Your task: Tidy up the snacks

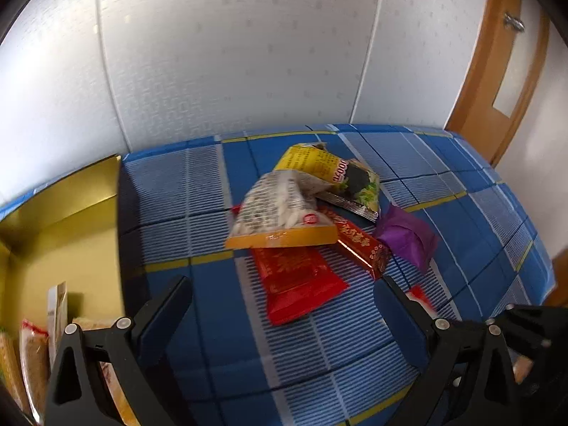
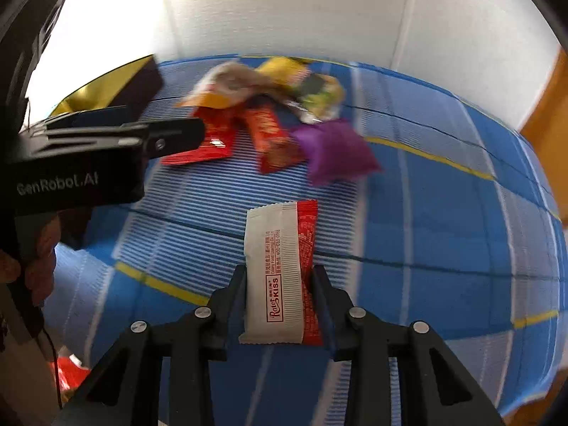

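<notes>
The right tongs (image 2: pixel 280 284) are closed on a white-and-red snack packet (image 2: pixel 280 266), their pads pressing its two long sides; the packet sticks out forward from the grip, above the blue checked bed sheet (image 2: pixel 443 230). The left tongs (image 1: pixel 284 301) stand wide open with nothing between them, hovering over the sheet just near of the pile of snacks. That pile lies toward the far side of the bed: a white-and-orange bag (image 1: pixel 280 213) on top of a red packet (image 1: pixel 294 280), a yellow-and-green bag (image 1: pixel 330 174) behind it, a red bar (image 1: pixel 358 241) to the right, and a purple pouch (image 1: pixel 408 234) touching the bar's right end. A gold-lined box (image 1: pixel 64 220) sits at the left, with several packets (image 1: pixel 33 358) standing in its near end.
</notes>
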`<state>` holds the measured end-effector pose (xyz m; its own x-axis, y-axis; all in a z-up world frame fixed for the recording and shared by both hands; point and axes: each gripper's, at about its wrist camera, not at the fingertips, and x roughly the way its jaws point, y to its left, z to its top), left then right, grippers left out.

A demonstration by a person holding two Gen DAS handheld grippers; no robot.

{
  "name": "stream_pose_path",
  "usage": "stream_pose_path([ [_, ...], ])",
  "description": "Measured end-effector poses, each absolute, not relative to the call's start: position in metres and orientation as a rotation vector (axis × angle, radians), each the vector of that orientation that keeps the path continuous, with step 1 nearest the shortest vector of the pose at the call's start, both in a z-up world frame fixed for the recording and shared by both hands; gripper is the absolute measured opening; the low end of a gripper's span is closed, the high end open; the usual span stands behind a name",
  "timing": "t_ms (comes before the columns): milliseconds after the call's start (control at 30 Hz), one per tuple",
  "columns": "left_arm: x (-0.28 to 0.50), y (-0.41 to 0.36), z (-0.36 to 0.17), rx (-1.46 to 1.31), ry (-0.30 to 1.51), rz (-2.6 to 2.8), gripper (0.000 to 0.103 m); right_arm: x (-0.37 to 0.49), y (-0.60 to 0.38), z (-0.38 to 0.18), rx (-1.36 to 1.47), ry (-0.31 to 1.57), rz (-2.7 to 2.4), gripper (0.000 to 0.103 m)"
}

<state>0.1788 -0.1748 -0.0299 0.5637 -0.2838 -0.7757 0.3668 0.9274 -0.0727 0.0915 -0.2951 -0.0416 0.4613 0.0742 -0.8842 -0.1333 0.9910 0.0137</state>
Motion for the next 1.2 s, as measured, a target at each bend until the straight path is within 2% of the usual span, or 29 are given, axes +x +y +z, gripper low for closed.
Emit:
stream_pose_path([
  [67,0.183,-0.182,-0.035,0.117,0.892,-0.384,0.099,0.090,-0.304,-0.041,-0.038,1.089,0.098,0.036],
  [267,0.207,-0.192,-0.051,0.087,0.950,-0.378,0.070,0.088,-0.321,-0.037,0.035,1.100,0.066,0.036],
  [433,0.210,-0.198,-0.060,0.113,0.944,-0.376,0.054,0.088,-0.320,-0.032,0.046,1.101,0.057,0.036],
  [500,0.206,-0.196,-0.060,0.118,0.932,-0.385,0.045,0.091,-0.319,-0.032,0.050,1.103,0.053,0.036],
  [600,0.194,-0.190,-0.058,0.094,0.944,-0.416,0.041,0.091,-0.323,-0.029,0.067,1.103,0.051,0.036],
  [967,0.131,-0.177,-0.055,0.114,0.936,-0.495,0.039,0.085,-0.335,-0.031,0.093,1.103,0.041,0.036],
  [1200,0.134,-0.168,-0.048,0.010,0.900,-0.514,0.037,0.084,-0.335,-0.031,0.092,1.102,0.028,0.036],
])
